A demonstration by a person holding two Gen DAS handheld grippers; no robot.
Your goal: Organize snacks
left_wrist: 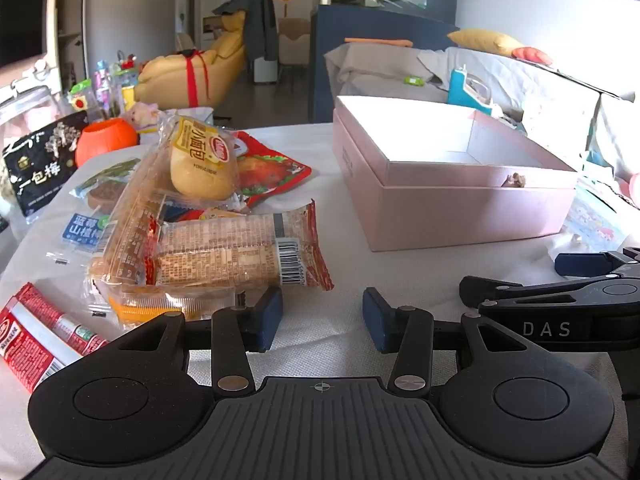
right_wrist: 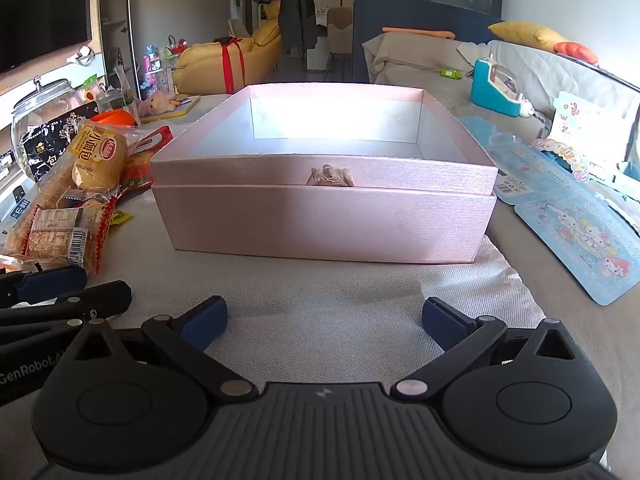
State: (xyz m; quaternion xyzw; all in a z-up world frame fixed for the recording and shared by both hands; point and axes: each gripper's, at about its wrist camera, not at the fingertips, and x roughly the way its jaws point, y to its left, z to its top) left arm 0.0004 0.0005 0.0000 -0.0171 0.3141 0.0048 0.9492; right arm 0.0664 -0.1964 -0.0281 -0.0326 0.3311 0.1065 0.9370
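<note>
Right wrist view: pink box [right_wrist: 324, 216] looks empty, snack pile [left_wrist: 200, 232] unsorted; left gripper [left_wrist: 322, 318] and right gripper [right_wrist: 324, 322] gape, holding nothing.

Strong daylight comes from the right of both frames. It blows out the inside of the pink box [left_wrist: 404, 132] [right_wrist: 336, 120] to near white at frame centre. The upper left corners stay dark. Fisheye bending curves walls and furniture near the edges. The foreground is sharp; the distant room is soft. Shadows on the white cloth [left_wrist: 340, 208] [right_wrist: 328, 300] are faint.
</note>
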